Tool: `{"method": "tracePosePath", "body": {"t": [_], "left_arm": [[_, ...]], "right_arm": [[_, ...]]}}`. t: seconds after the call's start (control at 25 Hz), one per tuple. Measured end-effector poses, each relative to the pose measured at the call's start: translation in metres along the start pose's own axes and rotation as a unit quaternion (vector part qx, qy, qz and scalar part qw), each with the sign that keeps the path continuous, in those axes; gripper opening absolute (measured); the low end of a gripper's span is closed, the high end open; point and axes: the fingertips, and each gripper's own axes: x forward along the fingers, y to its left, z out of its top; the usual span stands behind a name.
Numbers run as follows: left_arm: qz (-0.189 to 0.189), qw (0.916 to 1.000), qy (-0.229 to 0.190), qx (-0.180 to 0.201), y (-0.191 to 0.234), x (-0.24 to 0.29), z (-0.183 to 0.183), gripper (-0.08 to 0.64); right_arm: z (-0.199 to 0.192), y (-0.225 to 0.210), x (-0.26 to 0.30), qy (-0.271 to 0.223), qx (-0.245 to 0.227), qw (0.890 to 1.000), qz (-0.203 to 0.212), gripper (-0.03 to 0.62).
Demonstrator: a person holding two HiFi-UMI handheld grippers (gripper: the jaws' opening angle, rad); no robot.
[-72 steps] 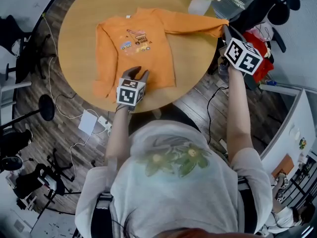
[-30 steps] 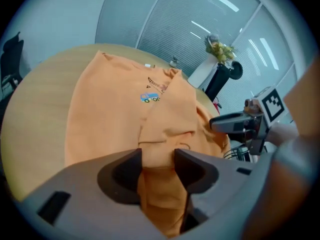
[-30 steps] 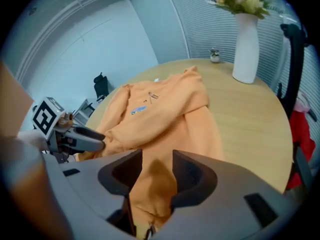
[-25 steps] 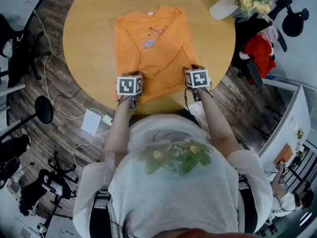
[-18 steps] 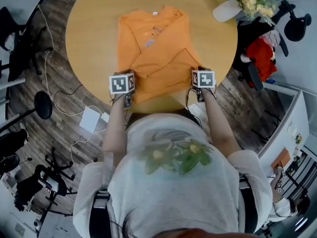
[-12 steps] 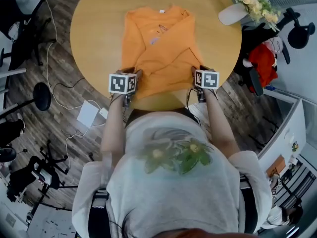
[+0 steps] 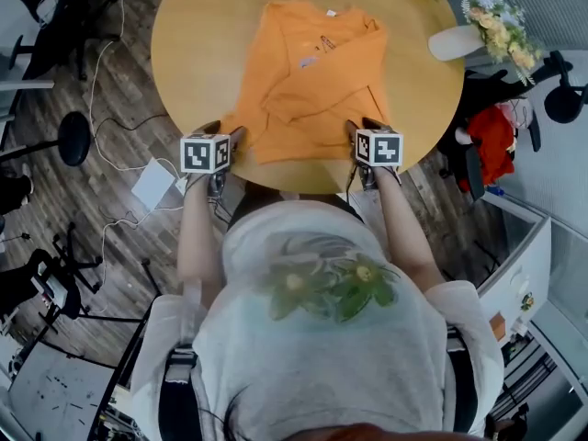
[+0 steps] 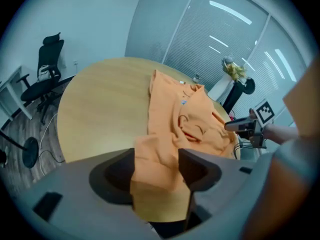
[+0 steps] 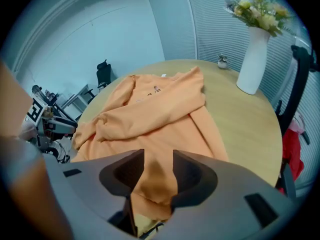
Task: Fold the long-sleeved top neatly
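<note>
Left gripper: points steeply down; jaws have just been opening, now wide apart; top lies loose between the fingers.
Right gripper: points steeply down; jaws apart; top between the fingers, not pinched.

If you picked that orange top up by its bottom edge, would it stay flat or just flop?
Probably floppy: the orange top lies in soft creases and rumpled folds, so it would likely sag and drape from wherever it is held. It looks like thin cloth, so likely light. On the smooth wooden table it may slide or bunch up if pushed.
</note>
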Motion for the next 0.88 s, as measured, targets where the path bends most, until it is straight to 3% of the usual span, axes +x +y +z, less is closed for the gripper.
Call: {"method": "tracePosePath", "body": {"t": [0.12,0.32,0.36,0.44,0.56,0.64,0.76,0.88], "left_arm": [[0.013,0.9993,0.004,-0.036,0.02,0.0,-0.02,0.255],[-0.019,0.9924,-0.031,-0.117,0.023,0.008,-0.029,0.249],[-0.016,0.9921,-0.031,-0.12,0.023,0.011,-0.031,0.217],[-0.002,0.9928,-0.03,-0.116,0.024,0.013,-0.031,0.043],[-0.009,0.9902,-0.064,-0.124,0.028,-0.001,-0.015,0.034],[-0.01,0.9833,-0.114,-0.142,0.043,-0.025,0.006,0.032],[0.024,0.9683,-0.193,-0.157,0.085,-0.074,0.044,0.032],[0.078,0.9422,-0.273,-0.179,0.141,-0.134,0.082,0.032]], "right_arm": [[0.0,0.01,0.003,0.004,-0.02,1.0,0.011,0.173],[0.004,0.034,0.007,0.007,-0.049,0.998,0.026,0.173],[0.005,0.039,0.008,0.007,-0.055,0.998,0.029,0.173],[0.009,0.05,0.009,0.007,-0.068,0.997,0.036,0.173],[0.017,0.067,0.011,0.003,-0.083,0.995,0.05,0.173],[0.02,0.075,0.011,0.001,-0.087,0.995,0.054,0.173],[0.026,0.085,0.013,-0.005,-0.093,0.994,0.061,0.173],[0.031,0.093,0.012,-0.007,-0.097,0.993,0.065,0.173]]}}
